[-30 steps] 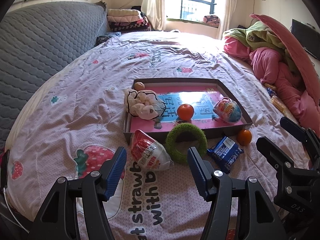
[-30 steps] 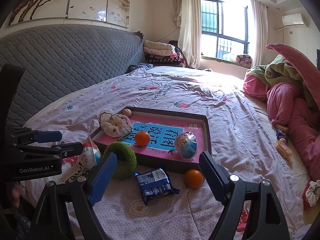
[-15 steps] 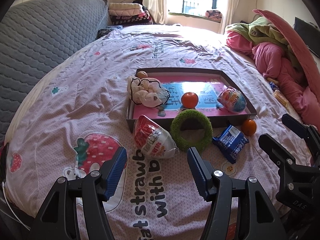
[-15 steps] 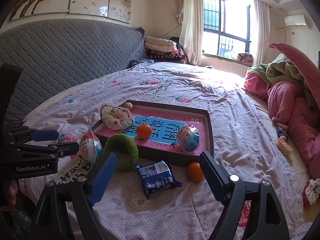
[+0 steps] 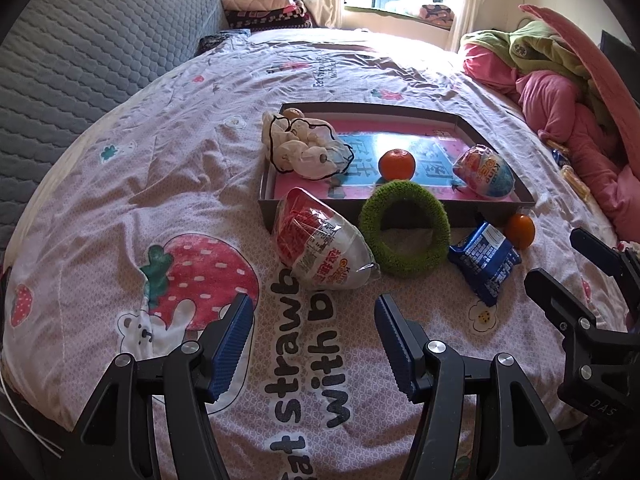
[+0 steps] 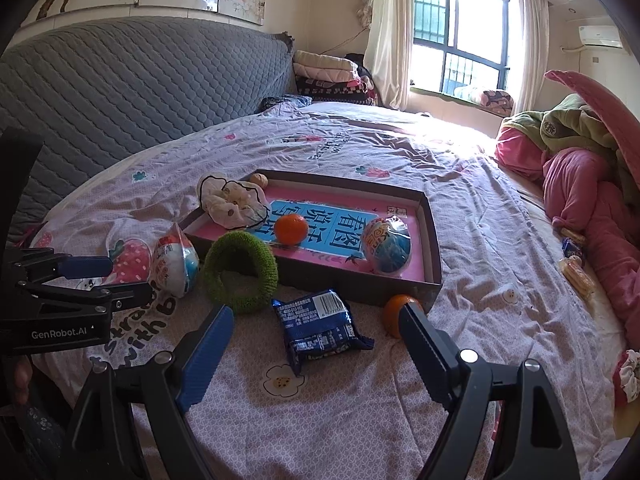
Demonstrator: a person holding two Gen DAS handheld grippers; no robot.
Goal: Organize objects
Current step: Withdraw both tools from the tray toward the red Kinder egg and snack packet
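Observation:
A shallow box tray (image 5: 400, 110) (image 6: 434, 240) lies on the bed with a white scrunchie (image 5: 306, 148) (image 6: 232, 204), an orange (image 5: 397, 164) (image 6: 291, 229), a blue wrapped egg (image 5: 486, 172) (image 6: 387, 245) and a small nut (image 6: 258, 179) in it. In front of it lie a red-and-white wrapped egg (image 5: 320, 246) (image 6: 175, 260), a green ring (image 5: 404, 234) (image 6: 240, 266), a blue snack packet (image 5: 484, 262) (image 6: 318, 326) and a second orange (image 5: 519, 231) (image 6: 394, 312). My left gripper (image 5: 314, 340) is open just short of the red egg. My right gripper (image 6: 312, 344) is open over the packet.
A grey quilted headboard (image 6: 120, 92) runs along the left. Pink and green bedding (image 5: 568, 92) (image 6: 580, 176) is heaped at the right, with small snacks (image 6: 576, 268) beside it. Folded blankets (image 6: 328, 76) sit at the far end under the window.
Both grippers have moved forward and lower toward the objects in front of the tray; the red egg and the packet now sit closer to the open jaws. Nothing has been grasped.

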